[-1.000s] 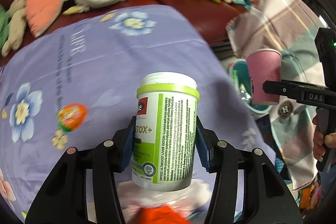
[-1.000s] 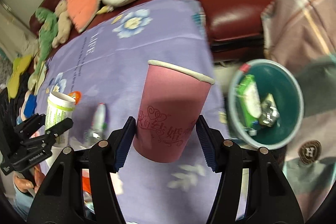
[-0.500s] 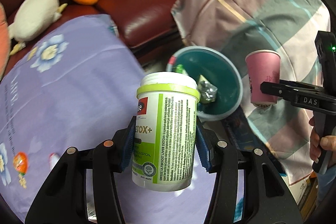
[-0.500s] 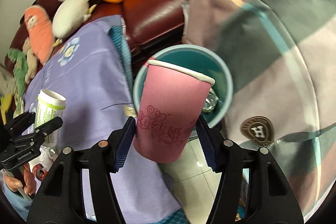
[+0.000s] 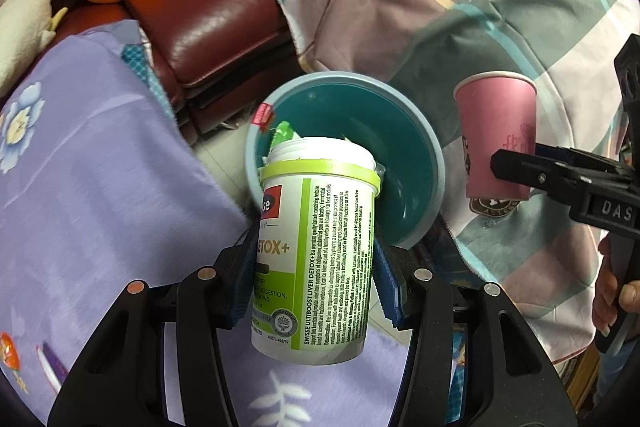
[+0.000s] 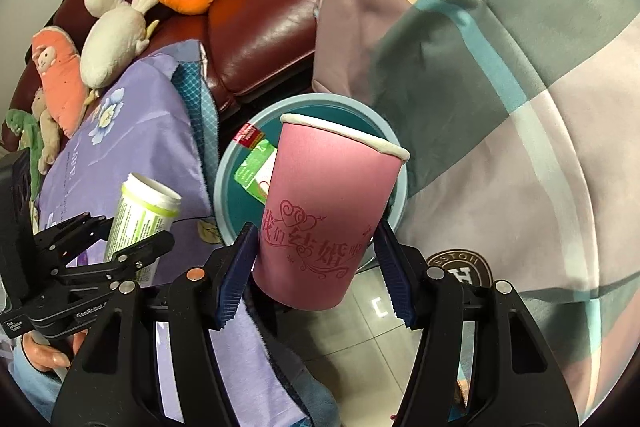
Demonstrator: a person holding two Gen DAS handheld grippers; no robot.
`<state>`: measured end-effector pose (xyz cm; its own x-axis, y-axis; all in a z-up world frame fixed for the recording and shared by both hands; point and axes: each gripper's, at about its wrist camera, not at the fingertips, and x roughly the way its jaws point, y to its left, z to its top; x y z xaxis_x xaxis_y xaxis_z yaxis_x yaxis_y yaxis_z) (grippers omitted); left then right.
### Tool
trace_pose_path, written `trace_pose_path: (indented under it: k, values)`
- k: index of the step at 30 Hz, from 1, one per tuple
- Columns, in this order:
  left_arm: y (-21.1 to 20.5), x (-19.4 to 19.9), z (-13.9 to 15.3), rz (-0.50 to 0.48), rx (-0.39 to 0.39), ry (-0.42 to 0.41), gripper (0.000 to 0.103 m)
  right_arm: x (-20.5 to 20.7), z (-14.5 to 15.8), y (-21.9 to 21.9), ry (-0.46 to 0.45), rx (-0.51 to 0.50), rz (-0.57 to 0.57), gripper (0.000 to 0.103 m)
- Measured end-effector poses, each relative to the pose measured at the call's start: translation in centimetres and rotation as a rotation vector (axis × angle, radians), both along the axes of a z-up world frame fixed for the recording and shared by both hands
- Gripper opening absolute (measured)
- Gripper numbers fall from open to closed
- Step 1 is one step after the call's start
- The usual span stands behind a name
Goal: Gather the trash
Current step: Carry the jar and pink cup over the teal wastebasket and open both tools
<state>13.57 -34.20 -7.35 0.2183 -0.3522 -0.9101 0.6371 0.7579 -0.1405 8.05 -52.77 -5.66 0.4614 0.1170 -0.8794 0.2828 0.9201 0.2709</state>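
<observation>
Above the round teal plastic bin (image 5: 436,163), already holding a green packet (image 6: 256,169) and wrappers, my left gripper (image 5: 316,283) clamps a white, green-labelled supplement jar (image 5: 316,247) and my right gripper (image 6: 316,263) a pink paper cup (image 6: 328,215), both awaiting release.

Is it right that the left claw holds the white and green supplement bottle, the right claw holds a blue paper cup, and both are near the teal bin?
Not quite: the paper cup in the right claw is pink, as the right wrist view shows. The rest is right.
</observation>
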Motion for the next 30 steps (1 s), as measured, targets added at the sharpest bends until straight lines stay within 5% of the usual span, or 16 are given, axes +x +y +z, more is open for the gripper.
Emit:
trace_pose_path:
  k: [11, 13, 20, 23, 30]
  values:
    - [-2.5, 1.9, -1.9, 0.012, -0.016, 0.05, 0.058, 1.4, -0.9, -1.0, 0.026, -0.012, -0.017, 0.057]
    - [-2.2, 1.9, -2.1, 0.018, -0.018, 0.054, 0.067, 1.6, -1.1, -0.8, 0.03, -0.015, -0.012, 0.057]
    - [-0.7, 1.4, -2.0, 0.034, -0.014, 0.06, 0.07, 1.8, -1.0, 0.0, 0.031, -0.016, 0.002, 0.057]
    - [0.0, 1.0, -1.7, 0.046, -0.016, 0.044, 0.084, 1.8, -0.9, 0.4, 0.036, -0.02, 0.01, 0.058]
    - [1.3, 0.4, -0.6, 0.054, -0.038, 0.023, 0.089, 2.4, -1.0, 1.5, 0.054, -0.023, 0.039, 0.06]
